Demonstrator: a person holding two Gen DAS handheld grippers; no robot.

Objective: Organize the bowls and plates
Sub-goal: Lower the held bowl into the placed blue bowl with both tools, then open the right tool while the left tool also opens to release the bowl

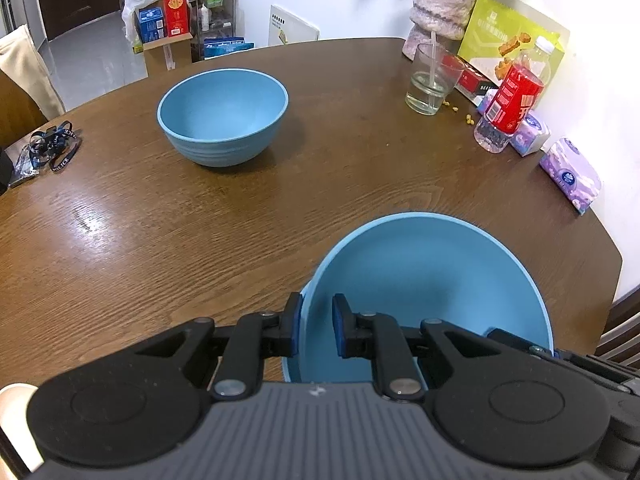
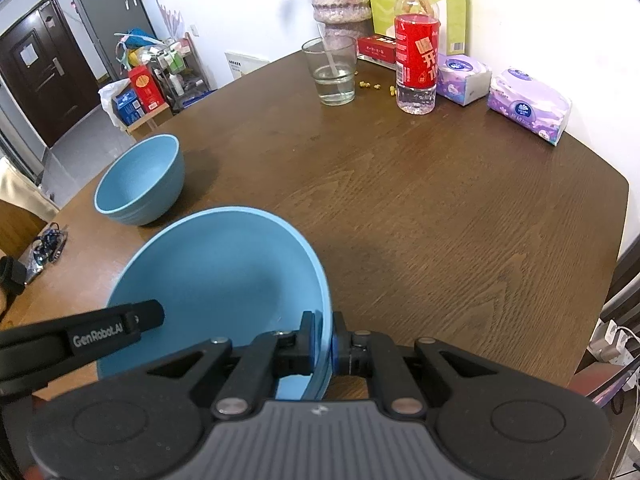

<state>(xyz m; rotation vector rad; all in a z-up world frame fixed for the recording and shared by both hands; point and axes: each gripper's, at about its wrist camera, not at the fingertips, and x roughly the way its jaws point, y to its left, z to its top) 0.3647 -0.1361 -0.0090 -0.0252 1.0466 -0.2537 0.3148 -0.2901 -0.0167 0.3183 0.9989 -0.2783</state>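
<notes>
Left wrist view: the left hand-held gripper [image 1: 316,326] straddles the near bowl's [image 1: 432,280] rim, jaws slightly apart; the right hand-held gripper [image 2: 323,342] pinches the opposite rim. A second bowl [image 1: 223,116] sits ahead-left on the bench [image 1: 360,168].

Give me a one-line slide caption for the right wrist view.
Right tool grips the near blue bowl's rim; a second bowl waits on the wooden table.
</notes>
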